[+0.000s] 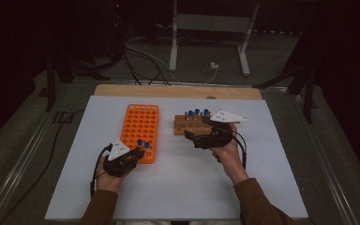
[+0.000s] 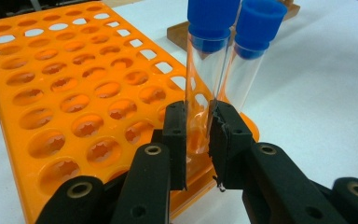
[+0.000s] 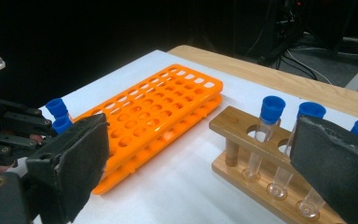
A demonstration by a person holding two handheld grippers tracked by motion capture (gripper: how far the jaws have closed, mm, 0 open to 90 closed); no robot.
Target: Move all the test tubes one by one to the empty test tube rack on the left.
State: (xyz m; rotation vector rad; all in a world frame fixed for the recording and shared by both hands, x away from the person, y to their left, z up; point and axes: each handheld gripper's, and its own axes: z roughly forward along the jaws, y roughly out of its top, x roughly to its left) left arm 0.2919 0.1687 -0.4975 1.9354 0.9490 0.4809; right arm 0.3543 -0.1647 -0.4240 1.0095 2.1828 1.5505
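My left gripper is clamped on a clear test tube with a blue cap, its pads pinching the lower glass while the tube stands upright in the near corner of the orange rack. A second blue-capped tube stands just beside it, at about two o'clock from the held one, their caps almost touching. In the high view that rack lies on the white mat at about ten o'clock from my left hand, with the two tubes at its near right corner. My right gripper stands wide open with nothing between its padded jaws, next to the wooden rack, which carries more blue-capped tubes and sits at three o'clock from the orange one.
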